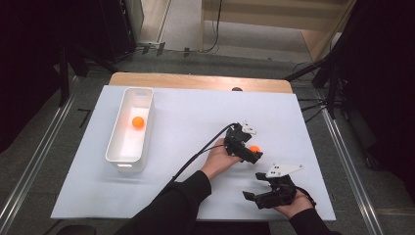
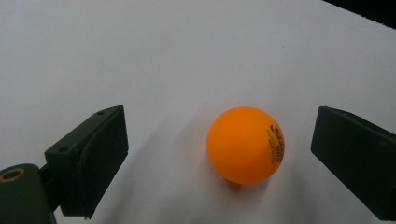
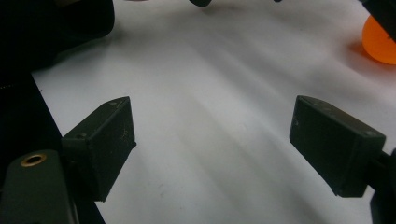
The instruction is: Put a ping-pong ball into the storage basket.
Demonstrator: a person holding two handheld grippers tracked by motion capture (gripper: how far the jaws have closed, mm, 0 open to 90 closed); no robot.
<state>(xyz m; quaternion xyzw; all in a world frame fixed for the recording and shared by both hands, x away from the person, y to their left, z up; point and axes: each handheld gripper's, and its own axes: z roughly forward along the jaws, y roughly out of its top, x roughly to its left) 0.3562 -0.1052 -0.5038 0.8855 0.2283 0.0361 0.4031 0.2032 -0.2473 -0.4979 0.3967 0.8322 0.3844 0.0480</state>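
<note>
An orange ball (image 2: 245, 145) with dark print on its side rests on the white table sheet (image 1: 195, 122). My left gripper (image 2: 219, 123) is open and straddles the ball, with a gap to each jaw. In the high view the left gripper (image 1: 251, 152) sits right of centre, and the ball (image 1: 255, 148) peeks out at its tip. A second orange ball (image 1: 138, 122) lies inside the white bin (image 1: 147, 128) at the left. Near the front right edge, my right gripper (image 1: 254, 186) is open over bare sheet. The right gripper (image 3: 211, 105) has nothing between its jaws, and the first ball (image 3: 380, 42) shows at that view's upper right.
The sheet lies on a wooden table (image 1: 195, 81), whose far edge shows. Beyond it are grey floor, dark stands and cables. A black cable (image 1: 195, 156) trails from the left gripper along the person's sleeve (image 1: 171, 205).
</note>
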